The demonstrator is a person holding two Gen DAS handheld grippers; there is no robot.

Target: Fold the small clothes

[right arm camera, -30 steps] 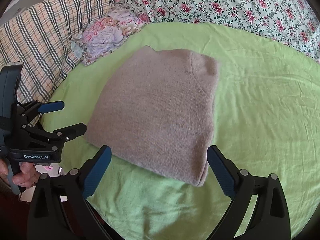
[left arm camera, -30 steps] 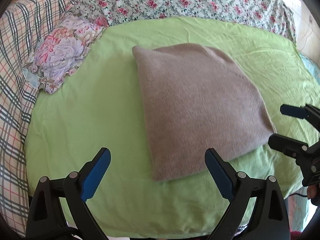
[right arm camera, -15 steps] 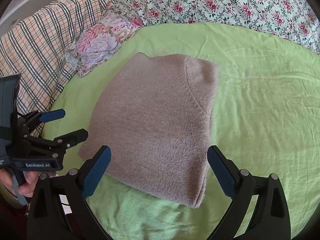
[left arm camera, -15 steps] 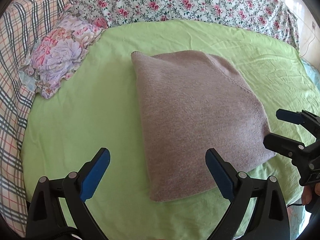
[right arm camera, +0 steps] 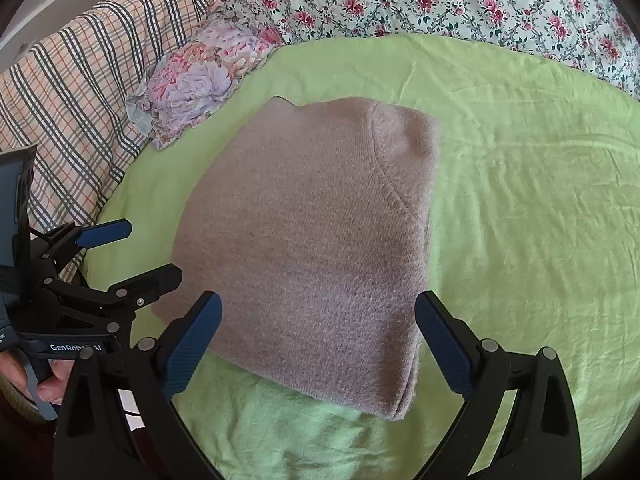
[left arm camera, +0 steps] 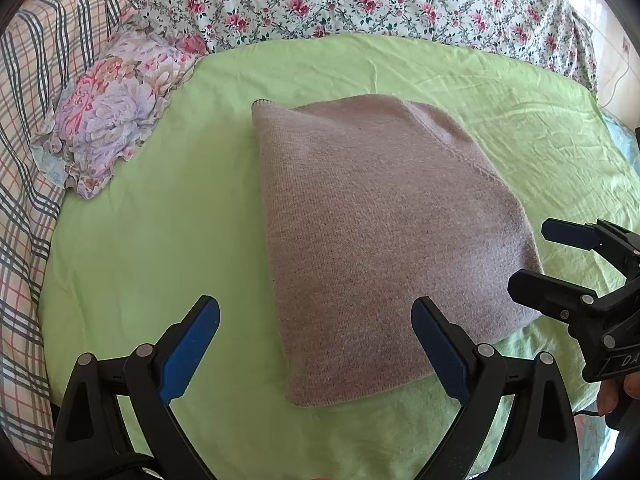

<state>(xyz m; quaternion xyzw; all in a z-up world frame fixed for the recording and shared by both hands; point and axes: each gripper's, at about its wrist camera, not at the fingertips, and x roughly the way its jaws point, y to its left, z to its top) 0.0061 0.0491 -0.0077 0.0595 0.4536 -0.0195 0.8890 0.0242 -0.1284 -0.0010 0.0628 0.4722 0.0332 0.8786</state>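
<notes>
A wrinkled light-green bedsheet (left arm camera: 168, 240) covers the work surface ahead of both claws; beyond it, at the far edge, lies a white quilt printed with small pink roses (left arm camera: 360, 0), and to the far left of the left gripper (left arm camera: 316, 344) a plaid blanket in cream, pink and dark stripes (left arm camera: 28, 128) runs along the side; a frilled floral pillow in pink and lilac (left arm camera: 112, 112) sits on the sheet's far-left corner, touching both blanket and quilt.

The folded taupe knitted sweater (left arm camera: 376, 240) lies flat on the sheet, a thick rough rectangle with a fuzzy surface and a curved seam line near its far right corner; its near edge lies just ahead of the left gripper's right blue pad, while its left side falls between the spread fingers; the left gripper is wide apart and grips nothing.

From the right wrist view the sweater (right arm camera: 316, 248) spans the whole gap between the fingers of the right gripper (right arm camera: 318, 344), which is likewise spread wide and holds nothing; this view shows the stacked layers at the sweater's near right corner and the left gripper (right arm camera: 128, 252) to the left, its upper finger over the sheet and its lower tip at the sweater's near left corner; the left view shows instead the right gripper (left arm camera: 548, 256) at the sweater's right edge, whether touching I cannot tell.
</notes>
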